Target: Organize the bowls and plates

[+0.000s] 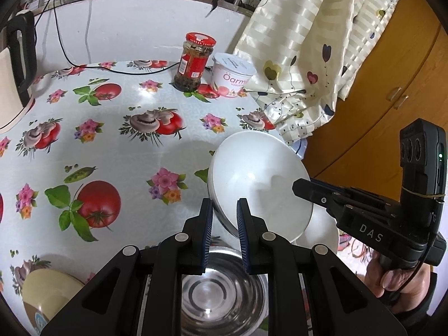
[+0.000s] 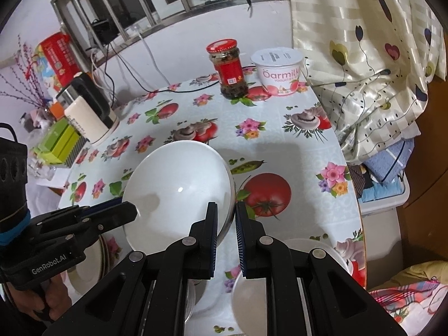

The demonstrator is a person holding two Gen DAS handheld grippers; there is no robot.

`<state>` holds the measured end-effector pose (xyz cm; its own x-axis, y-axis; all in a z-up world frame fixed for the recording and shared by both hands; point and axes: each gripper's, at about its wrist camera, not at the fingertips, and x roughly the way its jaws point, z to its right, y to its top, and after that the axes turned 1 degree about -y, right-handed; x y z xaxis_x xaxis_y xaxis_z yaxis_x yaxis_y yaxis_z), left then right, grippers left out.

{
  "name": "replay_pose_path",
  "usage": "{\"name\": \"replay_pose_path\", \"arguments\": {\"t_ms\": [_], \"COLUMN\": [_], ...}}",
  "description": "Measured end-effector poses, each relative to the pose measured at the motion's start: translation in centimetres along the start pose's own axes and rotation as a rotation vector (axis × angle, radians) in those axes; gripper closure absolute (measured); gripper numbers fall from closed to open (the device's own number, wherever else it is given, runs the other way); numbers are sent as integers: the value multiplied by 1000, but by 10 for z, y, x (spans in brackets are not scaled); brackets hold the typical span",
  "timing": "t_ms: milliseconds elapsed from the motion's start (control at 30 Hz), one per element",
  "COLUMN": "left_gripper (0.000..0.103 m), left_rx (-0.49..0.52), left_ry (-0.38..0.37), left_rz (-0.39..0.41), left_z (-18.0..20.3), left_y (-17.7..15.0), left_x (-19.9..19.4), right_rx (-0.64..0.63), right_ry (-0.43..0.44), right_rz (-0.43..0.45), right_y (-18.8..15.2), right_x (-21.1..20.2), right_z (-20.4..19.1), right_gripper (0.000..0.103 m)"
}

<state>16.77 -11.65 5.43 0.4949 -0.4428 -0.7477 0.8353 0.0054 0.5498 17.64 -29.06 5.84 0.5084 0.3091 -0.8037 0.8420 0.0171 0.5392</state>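
Left wrist: white bowl (image 1: 260, 184) (empty) above steel bowl (image 1: 221, 294).

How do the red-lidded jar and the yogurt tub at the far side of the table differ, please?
The jar is tall, narrow and see-through, showing dark contents; the yogurt tub is short, wide and opaque white. The jar has a red lid and red label; the tub has a white lid and pink print. Both stand upright, side by side.

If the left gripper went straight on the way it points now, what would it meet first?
The white bowl. Its rim already sits between the left gripper fingers, and the right gripper holds the opposite rim, so pushing on would drive it deeper onto the bowl. Past that lies the patterned tablecloth, though depth is unclear.
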Motion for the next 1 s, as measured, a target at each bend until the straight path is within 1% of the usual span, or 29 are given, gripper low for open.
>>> {"name": "replay_pose_path", "arguments": {"t_ms": [500, 800, 1000], "left_gripper": [85, 85, 85], "left_rx": [-12, -19, -29], "left_ry": [13, 32, 39], "left_rz": [43, 41, 29], "left_z": [-9, -15, -18], "left_y": [-23, -44, -57], "left_x": [-39, -55, -58], "right_rx": [-28, -36, -39], "right_ry": [11, 33, 43], "right_rz": [6, -6, -22], "right_y": [-16, -36, -48], "right_x": [-21, -26, -26], "right_z": [-33, -50, -56], "right_gripper": [90, 90, 90]}}
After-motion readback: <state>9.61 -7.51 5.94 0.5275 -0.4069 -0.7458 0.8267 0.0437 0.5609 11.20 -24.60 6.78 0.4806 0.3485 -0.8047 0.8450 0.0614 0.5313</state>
